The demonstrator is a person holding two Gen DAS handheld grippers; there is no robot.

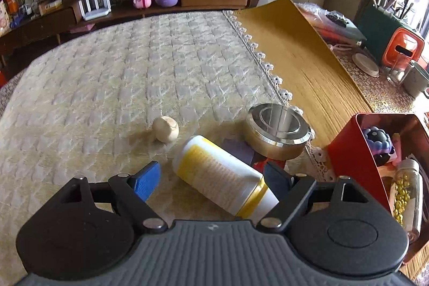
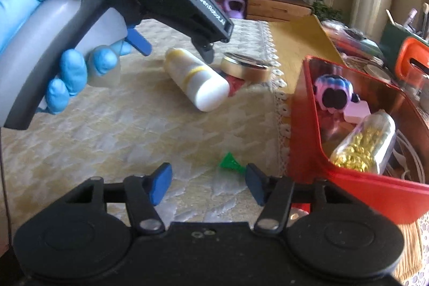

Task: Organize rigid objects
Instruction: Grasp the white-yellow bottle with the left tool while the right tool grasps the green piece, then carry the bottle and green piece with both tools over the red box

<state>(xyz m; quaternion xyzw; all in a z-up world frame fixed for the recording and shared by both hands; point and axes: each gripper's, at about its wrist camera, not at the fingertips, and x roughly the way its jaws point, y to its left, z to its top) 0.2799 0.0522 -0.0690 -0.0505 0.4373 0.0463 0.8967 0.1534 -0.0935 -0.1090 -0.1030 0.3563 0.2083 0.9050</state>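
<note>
Now, working from left to right: my left claw (image 1: 211,180) hangs tilted down over the quilted cloth (image 1: 107,87), its jaws apart and pressing on nothing. Ahead of its left finger and a little way off sits a small pale ball (image 1: 165,129). Between the two fingers lies a white bottle (image 1: 224,174) with a yellow label, on its side and slanted, its capped end near the right finger; I cannot tell whether that finger touches it. I judge the bottle stiff, light and smooth, so it may roll or slip; the label-wrapped middle of its body looks the safest place to pinch, across its width. Just beyond the right finger stands a round metal tin (image 1: 278,133), probably heavier and slick. Further right of the claw is a red box (image 1: 354,154) that already holds a purple toy (image 1: 379,142) and a jar of gold beads (image 1: 406,195). My right claw (image 2: 207,185) also hangs with its jaws apart and holds nothing; a small green piece (image 2: 230,160) lies just ahead, between its fingers and closer to the right one, and it looks tiny and light.
</note>
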